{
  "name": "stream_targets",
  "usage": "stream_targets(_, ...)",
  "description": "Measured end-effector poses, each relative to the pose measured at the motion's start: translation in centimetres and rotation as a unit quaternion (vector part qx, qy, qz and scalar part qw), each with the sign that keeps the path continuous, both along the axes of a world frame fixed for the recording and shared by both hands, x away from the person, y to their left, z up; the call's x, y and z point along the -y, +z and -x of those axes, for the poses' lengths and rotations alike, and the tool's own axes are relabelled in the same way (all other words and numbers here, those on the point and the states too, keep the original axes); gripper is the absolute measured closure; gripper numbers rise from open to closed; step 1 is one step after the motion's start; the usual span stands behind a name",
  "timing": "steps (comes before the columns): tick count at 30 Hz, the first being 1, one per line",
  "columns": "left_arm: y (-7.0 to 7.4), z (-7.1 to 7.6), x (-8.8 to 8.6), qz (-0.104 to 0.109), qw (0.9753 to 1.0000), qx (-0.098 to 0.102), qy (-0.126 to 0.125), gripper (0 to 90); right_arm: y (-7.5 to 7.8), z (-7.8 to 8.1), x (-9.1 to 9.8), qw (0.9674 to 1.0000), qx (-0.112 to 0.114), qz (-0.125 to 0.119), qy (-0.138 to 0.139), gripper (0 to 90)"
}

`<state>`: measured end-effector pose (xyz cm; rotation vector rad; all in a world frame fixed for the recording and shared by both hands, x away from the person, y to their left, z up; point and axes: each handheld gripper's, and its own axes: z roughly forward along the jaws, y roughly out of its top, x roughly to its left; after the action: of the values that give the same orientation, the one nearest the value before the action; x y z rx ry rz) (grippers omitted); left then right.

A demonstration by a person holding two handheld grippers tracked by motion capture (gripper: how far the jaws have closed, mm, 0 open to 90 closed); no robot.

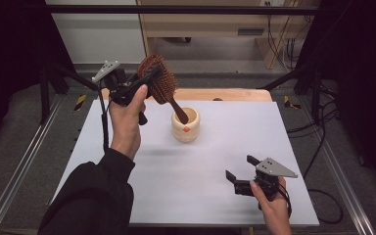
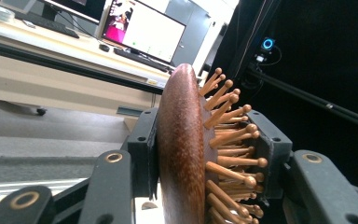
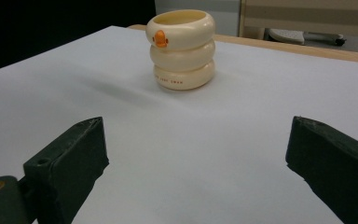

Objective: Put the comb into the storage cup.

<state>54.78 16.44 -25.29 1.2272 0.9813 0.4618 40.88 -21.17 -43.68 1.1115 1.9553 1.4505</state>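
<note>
A brown wooden hairbrush (image 1: 159, 80) with peg bristles is held up in the air at the back left, its handle slanting down toward a cream ribbed cup (image 1: 185, 125) with an orange mark. My left gripper (image 1: 144, 84) is shut on the brush head; in the left gripper view both pads squeeze the hairbrush (image 2: 186, 154) from back and bristle side. My right gripper (image 1: 242, 173) hovers low over the white table (image 1: 200, 186) at the front right, jaws wide apart with nothing between them. In the right gripper view the cup (image 3: 182, 49) stands ahead, well beyond the open gripper (image 3: 196, 158).
The table's wooden back edge (image 1: 225, 94) lies behind the cup. Black frame rails (image 1: 19, 161) and cables (image 1: 318, 147) flank the table. A desk with monitors (image 2: 140, 30) is in the background of the left gripper view.
</note>
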Motion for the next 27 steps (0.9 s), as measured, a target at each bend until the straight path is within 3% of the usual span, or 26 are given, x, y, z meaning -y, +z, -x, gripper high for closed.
stream_targets(5,-0.1,-0.6,0.3,-0.010,0.9999,0.001,0.004,51.7,-0.3,-0.5,0.1,1.0000,-0.003,0.006,-0.001,5.1)
stream_targets(14,-0.2,-2.0,0.6,-0.008,0.9998,-0.003,0.016,51.7,-0.6,-0.6,0.0,1.0000,-0.006,0.004,0.001,5.0)
stream_targets(27,-0.2,-2.7,1.4,-0.021,0.9994,0.008,0.025,51.6,-0.7,-0.7,0.1,1.0000,-0.005,0.007,0.004,5.0)
